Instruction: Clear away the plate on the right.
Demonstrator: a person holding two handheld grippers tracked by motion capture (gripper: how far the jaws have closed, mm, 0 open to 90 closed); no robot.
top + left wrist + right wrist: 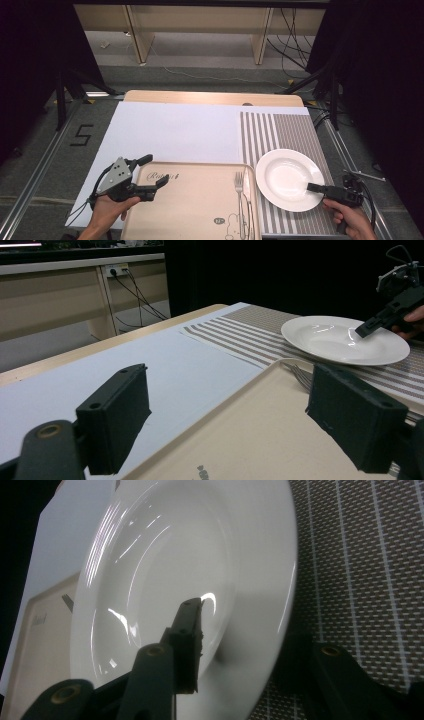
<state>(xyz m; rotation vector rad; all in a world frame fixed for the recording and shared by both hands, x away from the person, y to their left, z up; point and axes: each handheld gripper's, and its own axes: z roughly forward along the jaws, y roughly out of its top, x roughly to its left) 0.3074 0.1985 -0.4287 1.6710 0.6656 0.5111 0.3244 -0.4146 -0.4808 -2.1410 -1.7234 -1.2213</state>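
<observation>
On the white-covered table (170, 132) our left gripper (152, 176) hovers wide open over the left end of the beige rectangular tray (195, 205), which carries a silver fork (240, 195). Further right, on the striped grey placemat (287, 131), sits the round white ceramic plate (285, 175). Our right gripper (316, 188) straddles its near rim, one jaw above and one beneath, not yet clamped; next we'd say squeeze, then lift level.
</observation>
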